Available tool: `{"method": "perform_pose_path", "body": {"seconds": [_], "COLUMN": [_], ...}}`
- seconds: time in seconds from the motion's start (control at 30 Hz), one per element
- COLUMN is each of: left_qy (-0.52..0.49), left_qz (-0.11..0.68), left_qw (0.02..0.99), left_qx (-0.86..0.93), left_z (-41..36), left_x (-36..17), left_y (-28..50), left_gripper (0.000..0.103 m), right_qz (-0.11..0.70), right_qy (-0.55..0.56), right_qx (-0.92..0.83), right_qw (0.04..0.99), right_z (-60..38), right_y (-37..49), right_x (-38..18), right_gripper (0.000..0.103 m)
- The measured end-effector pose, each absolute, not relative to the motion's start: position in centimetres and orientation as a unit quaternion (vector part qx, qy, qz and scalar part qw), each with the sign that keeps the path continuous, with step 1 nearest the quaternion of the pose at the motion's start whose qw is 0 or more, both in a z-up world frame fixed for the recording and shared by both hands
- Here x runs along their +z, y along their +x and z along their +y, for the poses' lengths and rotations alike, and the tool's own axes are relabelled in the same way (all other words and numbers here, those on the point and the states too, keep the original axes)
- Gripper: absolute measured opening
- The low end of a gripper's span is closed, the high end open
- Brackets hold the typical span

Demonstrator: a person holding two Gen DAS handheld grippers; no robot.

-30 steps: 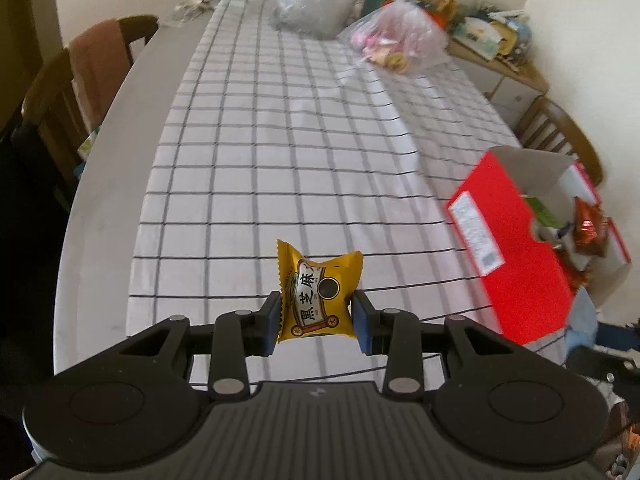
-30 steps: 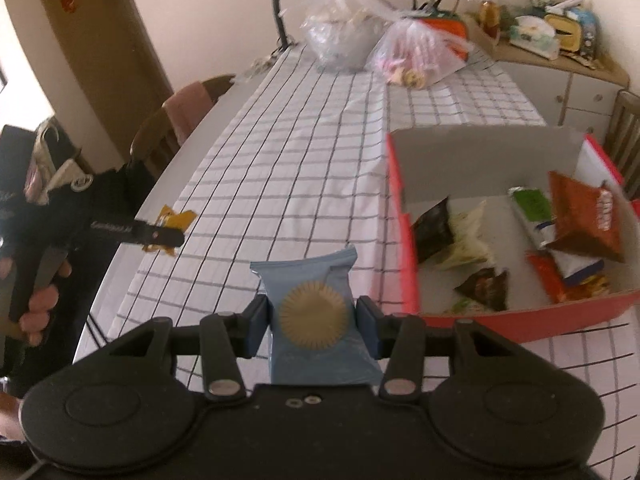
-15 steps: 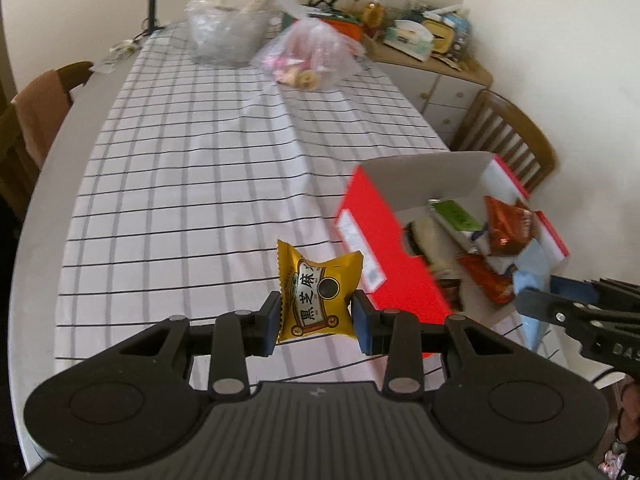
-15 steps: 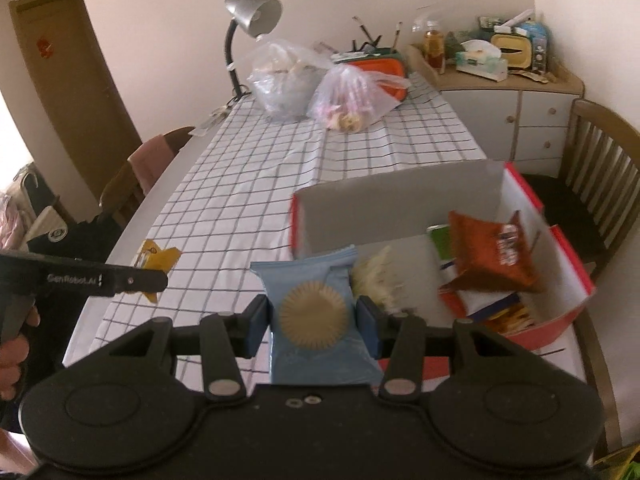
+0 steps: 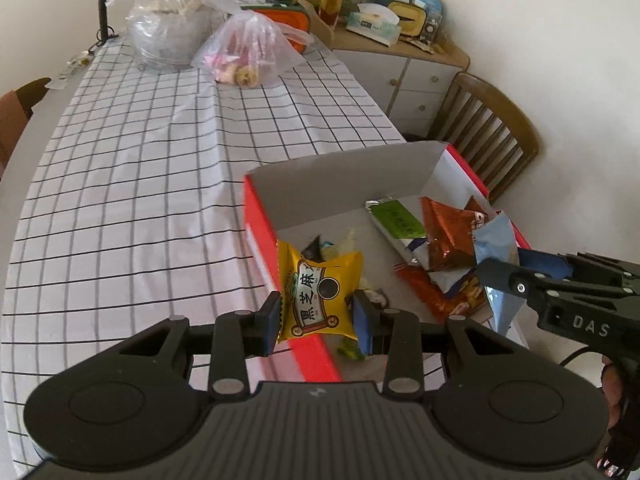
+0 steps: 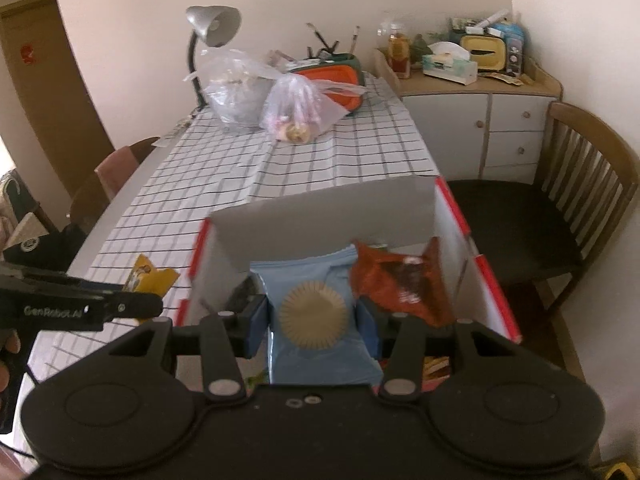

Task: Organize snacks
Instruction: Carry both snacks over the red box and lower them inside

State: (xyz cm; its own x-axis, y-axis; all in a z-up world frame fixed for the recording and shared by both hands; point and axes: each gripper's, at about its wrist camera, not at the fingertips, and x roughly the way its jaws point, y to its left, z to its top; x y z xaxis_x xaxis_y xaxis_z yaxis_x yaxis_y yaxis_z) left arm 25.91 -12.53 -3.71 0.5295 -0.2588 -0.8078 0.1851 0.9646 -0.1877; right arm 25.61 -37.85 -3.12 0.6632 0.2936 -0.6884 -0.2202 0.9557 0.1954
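the yellow snack packet point(image 5: 320, 296) is clamped upright between the narrowed jaws of the left gripper point(image 5: 316, 316), its long axis standing vertical and its printed face turned toward the camera. directly below it lies the near left corner of the red box point(image 5: 260, 216), so the packet is judged to hang right over the box wall rather than well inside. just beyond, in the box, a brown foil packet point(image 5: 444, 236) and a green packet point(image 5: 396, 220) are seen among other wrappers. to the right, the pale blue snack packet point(image 6: 316, 312) is pinched upright in the right gripper point(image 6: 312, 320), also closed on its load, and is held above the box interior. the right hand is therefore judged nearer to a clean drop. farther off, the checked worktop point(image 5: 140, 160) carries two plastic bags point(image 5: 248, 48).
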Motion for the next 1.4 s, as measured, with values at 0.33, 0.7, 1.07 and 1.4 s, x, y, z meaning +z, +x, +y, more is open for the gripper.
{"method": "perform_pose_path", "body": {"seconds": [0.33, 0.7, 1.07, 1.4], "left_qy": [-0.021, 0.013, 0.034, 0.015], "left_qz": [0.494, 0.527, 0.547, 0.533], "left_qw": [0.862, 0.845, 0.833, 0.843], "left_qx": [-0.111, -0.091, -0.08, -0.073], "left_z": [-17.4, -20.6, -22.0, -21.9], "left_x": [-5.9, -9.3, -10.9, -10.0], "left_y": [28.6, 31.1, 31.2, 29.5], "left_gripper": [0.036, 0.036, 0.038, 0.056], "right_qz": [0.414, 0.429, 0.438, 0.422], "right_qy": [0.031, 0.022, 0.029, 0.041], "right_qx": [0.132, 0.14, 0.158, 0.181], "right_qw": [0.9, 0.892, 0.884, 0.888], "right_z": [-40.5, -41.2, -42.0, -42.4], "right_y": [28.4, 29.3, 28.8, 27.8], "right_x": [-5.9, -7.9, -8.2, -7.3], "right_gripper": [0.046, 0.04, 0.046, 0.06]}}
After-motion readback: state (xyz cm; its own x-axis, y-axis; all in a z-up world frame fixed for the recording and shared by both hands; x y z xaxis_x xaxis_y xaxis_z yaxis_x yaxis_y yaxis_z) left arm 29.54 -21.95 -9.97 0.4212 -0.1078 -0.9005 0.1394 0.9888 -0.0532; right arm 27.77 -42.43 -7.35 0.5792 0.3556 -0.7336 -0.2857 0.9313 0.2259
